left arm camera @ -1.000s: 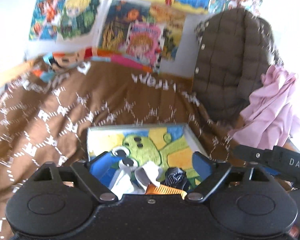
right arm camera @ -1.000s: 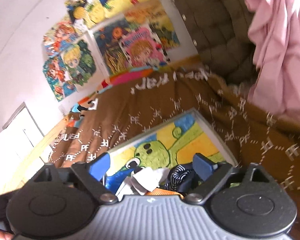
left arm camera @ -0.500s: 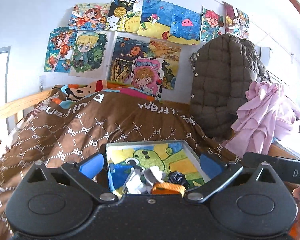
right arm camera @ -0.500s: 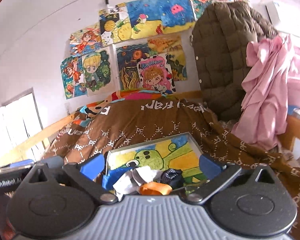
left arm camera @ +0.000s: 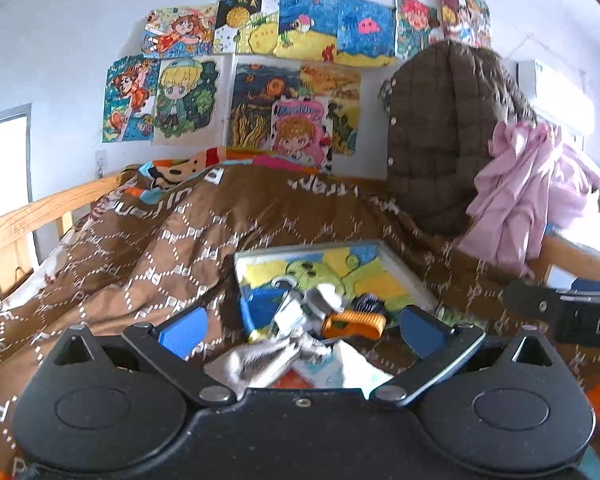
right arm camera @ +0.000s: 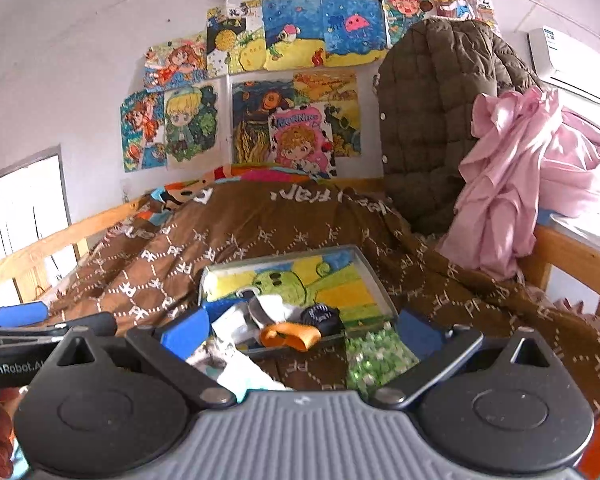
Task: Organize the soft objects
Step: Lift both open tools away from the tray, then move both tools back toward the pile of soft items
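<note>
Both grippers have drawn back from the tray since the earlier frames; more of the wall and bed now shows. Left gripper [left arm camera: 300,326]: jaws spread wide, nothing pinched. Right gripper [right arm camera: 300,328]: jaws likewise spread, empty. Between and just beyond the jaws lies the soft pile: grey-white cloth [left arm camera: 296,316], an orange strap [right arm camera: 290,336] and a dark rolled piece [right arm camera: 320,316], heaped at the near end of the painted tray [right arm camera: 364,268]. Some pale cloth spills over the near rim onto the brown quilt [left arm camera: 140,248]. A green-speckled piece [right arm camera: 370,360] lies outside the tray, by the right jaw. Judgement: partly done; strays left. Beyond hang a quilted jacket [right arm camera: 432,112] and pink cloth [right arm camera: 504,184].
</note>
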Tool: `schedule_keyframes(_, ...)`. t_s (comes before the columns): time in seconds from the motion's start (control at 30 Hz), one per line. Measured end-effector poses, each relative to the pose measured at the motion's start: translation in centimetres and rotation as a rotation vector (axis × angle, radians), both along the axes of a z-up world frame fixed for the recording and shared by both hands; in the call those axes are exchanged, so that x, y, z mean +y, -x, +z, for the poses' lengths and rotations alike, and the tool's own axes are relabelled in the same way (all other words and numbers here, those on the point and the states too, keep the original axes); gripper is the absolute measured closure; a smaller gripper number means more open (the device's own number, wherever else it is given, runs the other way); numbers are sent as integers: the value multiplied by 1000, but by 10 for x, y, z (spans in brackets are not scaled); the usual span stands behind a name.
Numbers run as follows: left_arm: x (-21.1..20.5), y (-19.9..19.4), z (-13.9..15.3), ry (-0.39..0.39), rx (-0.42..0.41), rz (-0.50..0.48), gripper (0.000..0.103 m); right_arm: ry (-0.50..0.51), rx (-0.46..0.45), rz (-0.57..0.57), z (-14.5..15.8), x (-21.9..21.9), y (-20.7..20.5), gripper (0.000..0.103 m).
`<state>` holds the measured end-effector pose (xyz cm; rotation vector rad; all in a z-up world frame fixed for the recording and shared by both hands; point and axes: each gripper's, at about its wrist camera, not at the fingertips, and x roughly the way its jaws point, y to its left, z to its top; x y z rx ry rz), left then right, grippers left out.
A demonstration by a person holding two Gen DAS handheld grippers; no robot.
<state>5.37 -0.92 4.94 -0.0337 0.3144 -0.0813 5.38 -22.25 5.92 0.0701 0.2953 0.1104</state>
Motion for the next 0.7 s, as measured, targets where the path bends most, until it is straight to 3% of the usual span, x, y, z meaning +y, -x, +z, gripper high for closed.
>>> schedule_keyframes(0.47, -1, 7, -21, -66, 119, 59, 1, -20, 103, -48, -35, -12, 15, 0)
schedule_keyframes(0.7, -2, 1, -27, -93, 177, 68, 1, -74, 249, -36, -50, -20, 3, 0)
